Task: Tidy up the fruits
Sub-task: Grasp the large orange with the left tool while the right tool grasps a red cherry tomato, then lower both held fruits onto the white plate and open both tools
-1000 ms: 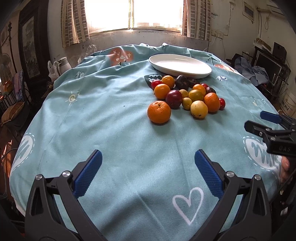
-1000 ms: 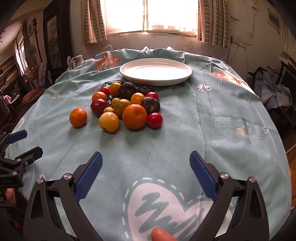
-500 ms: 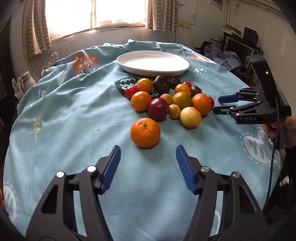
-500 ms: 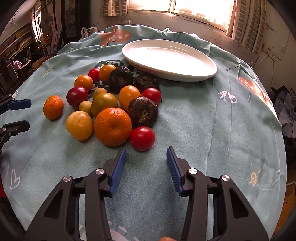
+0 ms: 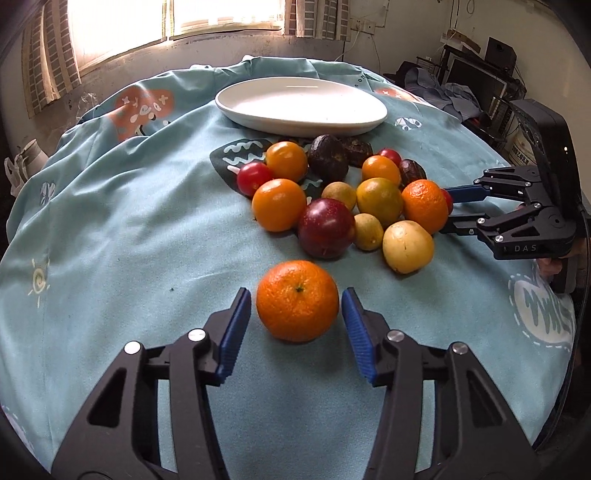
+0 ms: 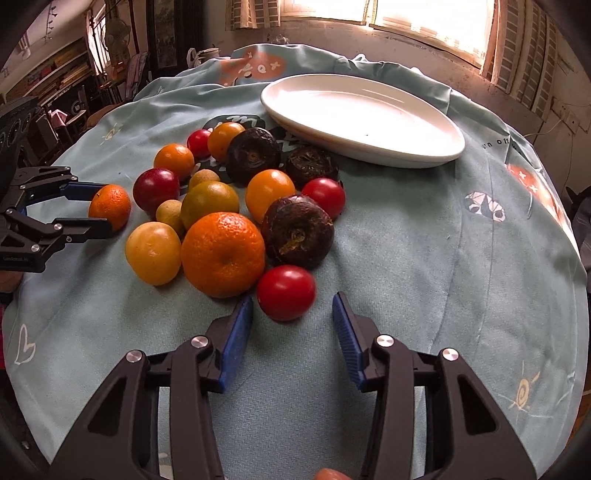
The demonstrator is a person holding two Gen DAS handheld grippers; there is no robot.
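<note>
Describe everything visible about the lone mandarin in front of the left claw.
The mandarin is round, bright orange, with dimpled peel and a small green stem scar facing up. It sits on the teal tablecloth, apart from the fruit pile. The closing left claw flanks it with its blue pads, which are not yet touching it.

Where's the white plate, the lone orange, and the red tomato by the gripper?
white plate (image 6: 424, 157), right wrist view, front rim.
lone orange (image 5: 297, 301), left wrist view, middle of its peel.
red tomato (image 6: 286, 292), right wrist view, middle of its skin.

window (image 5: 177, 22): bright daylight | curtains (image 5: 48, 74): checked | wall (image 5: 399, 37): pale, stained
</note>
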